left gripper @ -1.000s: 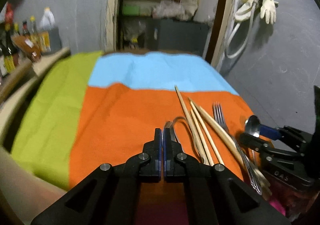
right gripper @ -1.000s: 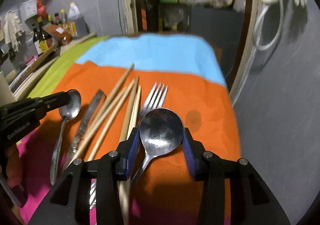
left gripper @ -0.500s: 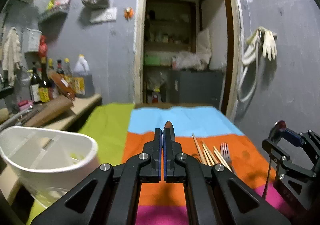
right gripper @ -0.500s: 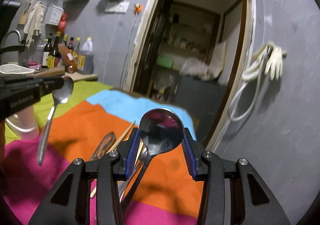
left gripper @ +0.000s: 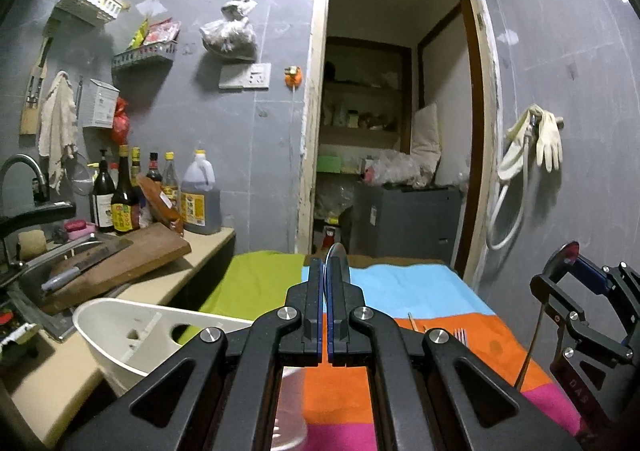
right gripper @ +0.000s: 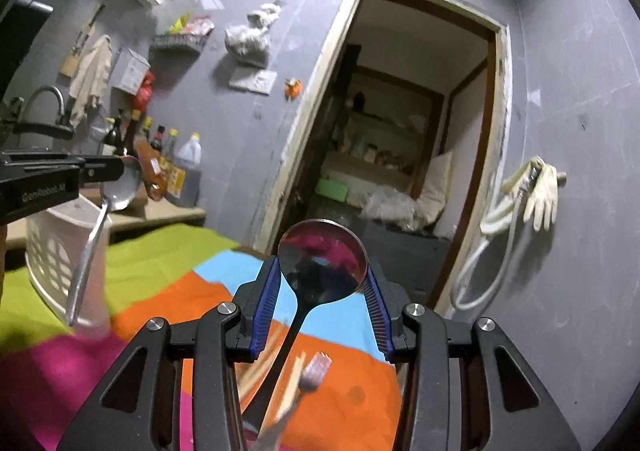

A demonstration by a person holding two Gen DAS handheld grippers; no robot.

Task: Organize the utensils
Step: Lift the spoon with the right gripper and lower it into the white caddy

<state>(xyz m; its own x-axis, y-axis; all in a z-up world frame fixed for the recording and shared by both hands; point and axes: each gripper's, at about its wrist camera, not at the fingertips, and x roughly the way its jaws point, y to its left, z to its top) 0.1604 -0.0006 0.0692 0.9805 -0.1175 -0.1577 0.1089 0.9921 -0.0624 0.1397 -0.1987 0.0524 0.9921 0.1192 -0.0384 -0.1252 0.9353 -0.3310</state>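
Both spoons, lying on the cloth a second ago, are now hanging airborne near the white caddy (left gripper: pixel 132 335): left gripper (left gripper: pixel 325 315) pinching one edge-on, right gripper (right gripper: pixel 322 303) clamping the larger spoon's bowl (right gripper: pixel 323 261).

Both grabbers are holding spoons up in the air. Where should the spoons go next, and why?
Probably over to the white holder. The left gripper pinches a spoon edge-on, and the right gripper clamps another spoon by its bowl. Both hang above the cloth, and the holder stands just to the left, open-topped, so carrying the left spoon over it seems the natural next step.
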